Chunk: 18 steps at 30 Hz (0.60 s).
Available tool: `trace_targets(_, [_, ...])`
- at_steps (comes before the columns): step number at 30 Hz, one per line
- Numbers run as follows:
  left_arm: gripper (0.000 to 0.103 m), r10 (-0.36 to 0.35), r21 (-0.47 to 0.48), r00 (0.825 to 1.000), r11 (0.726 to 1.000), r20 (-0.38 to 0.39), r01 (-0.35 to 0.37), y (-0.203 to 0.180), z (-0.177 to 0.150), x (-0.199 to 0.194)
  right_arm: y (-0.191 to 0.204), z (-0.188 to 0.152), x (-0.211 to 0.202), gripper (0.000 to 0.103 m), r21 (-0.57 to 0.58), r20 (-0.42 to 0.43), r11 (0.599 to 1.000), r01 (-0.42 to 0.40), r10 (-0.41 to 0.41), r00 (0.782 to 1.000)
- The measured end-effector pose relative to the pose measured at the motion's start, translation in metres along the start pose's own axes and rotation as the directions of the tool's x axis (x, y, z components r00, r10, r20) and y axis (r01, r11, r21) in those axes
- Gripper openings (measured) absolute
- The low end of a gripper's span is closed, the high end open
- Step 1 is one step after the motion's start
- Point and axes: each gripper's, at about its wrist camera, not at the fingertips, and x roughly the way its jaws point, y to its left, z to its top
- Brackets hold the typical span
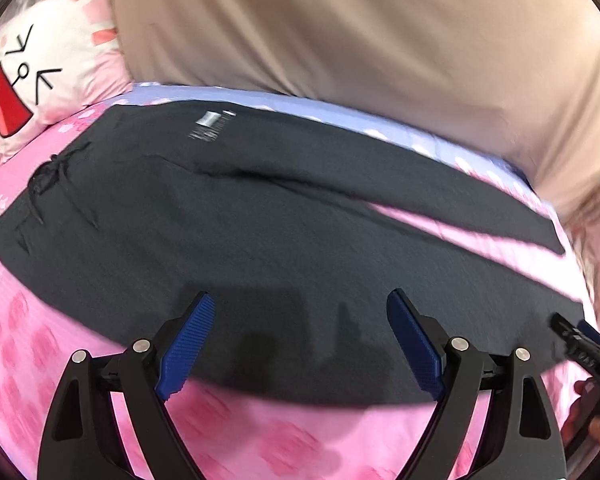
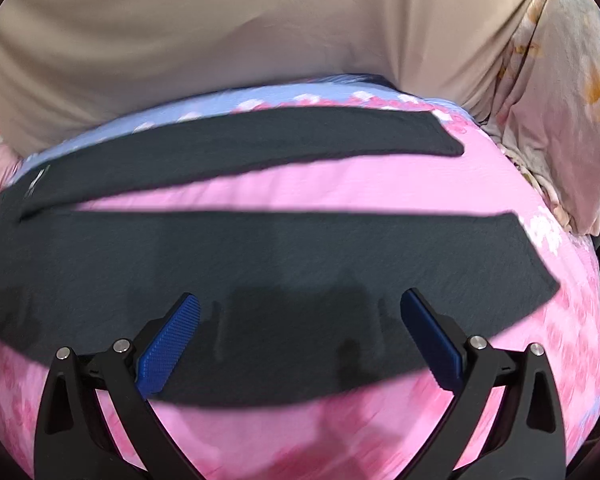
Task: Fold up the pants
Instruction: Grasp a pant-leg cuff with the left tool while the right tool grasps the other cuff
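Dark grey pants (image 1: 260, 220) lie flat and unfolded on a pink bed cover, waistband with drawstring at the left, legs running right. In the right wrist view the two legs (image 2: 260, 264) lie spread apart with pink cover between them. My left gripper (image 1: 300, 312) is open and empty, hovering over the near edge of the pants by the hip. My right gripper (image 2: 300, 312) is open and empty over the near leg's edge. The right gripper also shows at the right edge of the left wrist view (image 1: 580, 344).
A beige quilt (image 1: 360, 28) is heaped along the far side of the bed. A white and pink cartoon pillow (image 1: 40, 76) lies at the far left. A pale floral pillow (image 2: 572, 92) stands at the far right. The pink cover (image 2: 340, 432) runs to the near edge.
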Motion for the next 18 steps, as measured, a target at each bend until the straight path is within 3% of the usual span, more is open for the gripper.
trace_targets(5, [0.085,0.057,-0.176,0.998,0.983,-0.009,-0.057,0.091,0.089,0.031,-0.069,0.071,0.048,0.098,0.046,0.021,0.999,0.026,-0.027,0.999])
trace_targets(8, [0.085,0.117,-0.306,0.992,0.944,-0.038,-0.123,0.158,0.149,0.062,-0.102,0.105,0.078,0.098,0.077,0.012,0.996,0.042,-0.043,0.999])
trace_targets(10, [0.085,0.087,-0.407,0.995,0.908,-0.046,-0.098,0.203,0.185,0.084,-0.128,0.130,0.103,0.098,0.113,-0.003,0.993,0.042,-0.042,0.999])
trace_targets(12, [0.085,0.111,-0.483,0.992,0.866,-0.064,-0.128,0.242,0.215,0.112,-0.153,0.153,0.130,0.098,0.162,-0.029,0.983,0.084,-0.080,0.996])
trace_targets(15, [0.085,0.143,-0.541,0.985,0.824,-0.096,-0.172,0.276,0.236,0.140,-0.173,0.172,0.159,0.098,0.206,-0.064,0.973,0.102,-0.090,0.994])
trace_targets(18, [0.085,0.142,-0.547,0.980,0.814,-0.137,-0.194,0.293,0.249,0.173,-0.180,0.183,0.190,0.098,0.225,-0.109,0.968,0.109,-0.086,0.990])
